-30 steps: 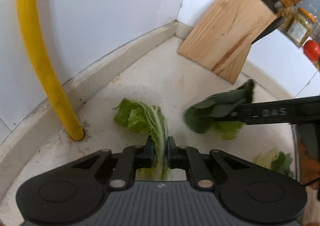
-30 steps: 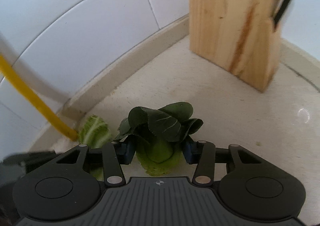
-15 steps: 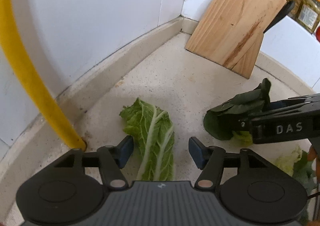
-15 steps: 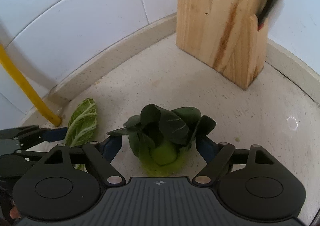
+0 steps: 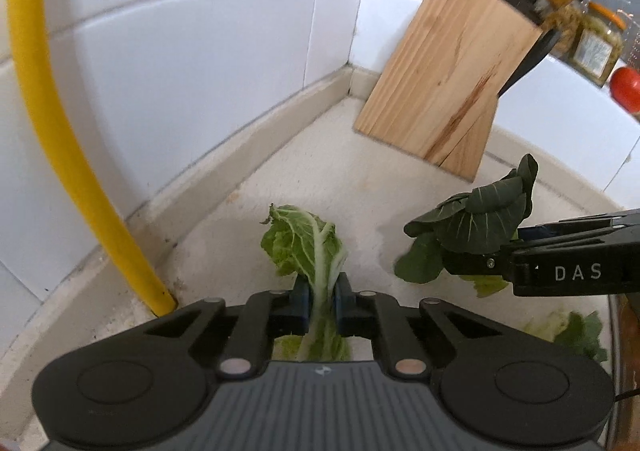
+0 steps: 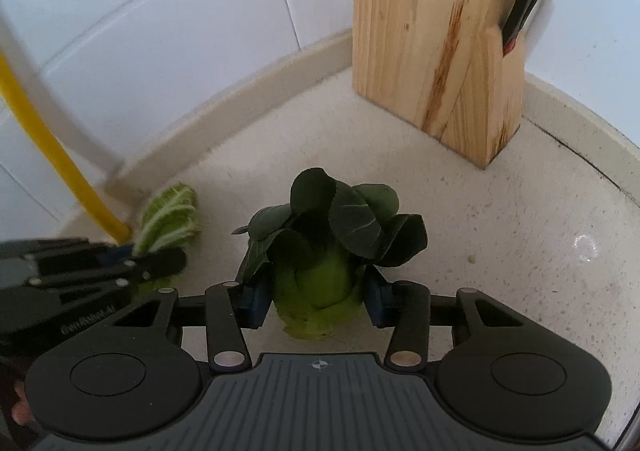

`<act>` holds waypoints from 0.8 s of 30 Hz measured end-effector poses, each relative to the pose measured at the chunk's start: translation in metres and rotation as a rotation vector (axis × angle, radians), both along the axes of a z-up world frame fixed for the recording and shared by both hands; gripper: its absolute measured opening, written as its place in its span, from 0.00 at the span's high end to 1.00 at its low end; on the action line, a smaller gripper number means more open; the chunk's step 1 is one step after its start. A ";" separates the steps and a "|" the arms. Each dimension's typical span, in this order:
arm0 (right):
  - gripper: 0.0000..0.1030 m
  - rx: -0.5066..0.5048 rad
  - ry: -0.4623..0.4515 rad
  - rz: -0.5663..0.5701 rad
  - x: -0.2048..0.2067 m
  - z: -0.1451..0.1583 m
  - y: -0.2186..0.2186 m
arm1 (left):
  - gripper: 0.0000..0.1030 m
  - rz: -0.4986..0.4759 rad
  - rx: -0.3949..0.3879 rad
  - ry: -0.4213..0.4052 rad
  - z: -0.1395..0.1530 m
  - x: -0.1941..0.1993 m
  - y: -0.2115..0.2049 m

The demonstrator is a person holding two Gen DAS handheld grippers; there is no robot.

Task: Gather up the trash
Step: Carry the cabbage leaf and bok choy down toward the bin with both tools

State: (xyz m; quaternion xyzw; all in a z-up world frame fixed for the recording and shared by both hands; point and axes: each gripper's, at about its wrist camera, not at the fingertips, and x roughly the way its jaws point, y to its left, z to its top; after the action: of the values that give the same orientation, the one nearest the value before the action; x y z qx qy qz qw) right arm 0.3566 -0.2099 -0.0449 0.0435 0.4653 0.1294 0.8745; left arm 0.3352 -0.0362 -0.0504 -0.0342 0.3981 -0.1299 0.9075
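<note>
Only the left view shows left tongs [image 5: 321, 301] pinching the cabbage leaf [image 5: 310, 243].

In the left wrist view, open speckled countertop [image 5: 320, 171] is seen from 12 to 1 o'clock of the left gripper [image 5: 321, 297], bounded by the tiled wall [image 5: 180, 63] from 10 to 12 o'clock and closed off at 1 o'clock by the wooden knife block [image 5: 448, 83]. Passage at 9 to 10 o'clock is blocked by the yellow pipe [image 5: 60, 155], and at 3 o'clock by the right gripper [image 5: 480, 251] with its bok choy [image 5: 476, 223]. In the right wrist view, bare counter is left free at 2 to 3 o'clock of the right gripper, while the knife block stands at 12 to 1 o'clock.
</note>
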 end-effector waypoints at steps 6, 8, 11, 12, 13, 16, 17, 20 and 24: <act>0.48 0.041 -0.042 0.011 -0.015 0.023 -0.003 | 0.93 -0.003 -0.005 -0.035 0.021 -0.017 -0.003; 0.48 0.049 -0.054 0.015 -0.020 0.028 -0.004 | 0.93 0.002 -0.002 -0.047 0.026 -0.023 -0.004; 0.48 0.066 -0.068 0.023 -0.030 0.037 -0.006 | 0.93 0.017 0.002 -0.061 0.036 -0.033 -0.002; 0.48 0.076 -0.072 0.024 -0.034 0.039 -0.007 | 0.93 0.026 0.001 -0.064 0.038 -0.038 -0.002; 0.48 0.085 -0.074 0.025 -0.036 0.041 -0.008 | 0.93 0.034 0.001 -0.065 0.040 -0.041 -0.002; 0.48 0.105 -0.085 0.035 -0.044 0.043 -0.011 | 0.93 0.051 0.020 -0.062 0.043 -0.052 -0.005; 0.48 0.115 -0.087 0.039 -0.047 0.043 -0.012 | 0.93 0.056 0.028 -0.060 0.043 -0.055 -0.007; 0.48 0.149 -0.087 0.052 -0.056 0.042 -0.015 | 0.93 0.073 0.043 -0.055 0.044 -0.069 -0.007; 0.48 0.192 -0.075 0.076 -0.066 0.039 -0.016 | 0.93 0.097 0.046 -0.050 0.046 -0.085 -0.003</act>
State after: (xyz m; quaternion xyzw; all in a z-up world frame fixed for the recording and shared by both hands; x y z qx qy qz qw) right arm 0.2905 -0.2263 -0.0056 0.1043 0.4189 0.2080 0.8777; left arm 0.2499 -0.0389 -0.0042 -0.0295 0.3759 -0.0774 0.9230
